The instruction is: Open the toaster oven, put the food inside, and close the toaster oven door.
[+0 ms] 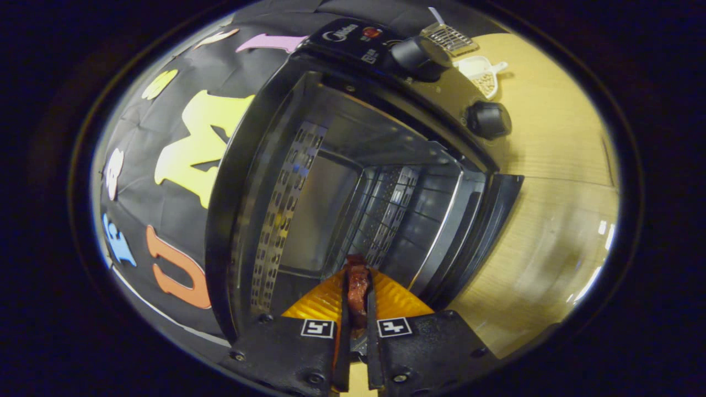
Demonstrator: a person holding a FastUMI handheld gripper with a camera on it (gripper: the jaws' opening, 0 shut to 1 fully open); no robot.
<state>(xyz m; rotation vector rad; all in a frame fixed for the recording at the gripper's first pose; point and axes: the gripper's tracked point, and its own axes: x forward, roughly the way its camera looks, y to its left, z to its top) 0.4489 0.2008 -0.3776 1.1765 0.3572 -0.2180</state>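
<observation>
Gripper (357,292) is clenched on a reddish-brown piece of food (357,286), pinched between both fingers and aimed into the toaster oven (309,182), door (474,231) open, ready for placing.

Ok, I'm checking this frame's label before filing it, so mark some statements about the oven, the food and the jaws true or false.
1. The oven door is open. True.
2. The gripper is open with nothing in it. False: the jaws are shut on the food.
3. The food already lies on the oven's rack. False: it is between the jaws, at the oven's mouth.
4. Two knobs sit on the oven's panel. True.
5. A small white dish stands on the table beyond the oven. True.
</observation>
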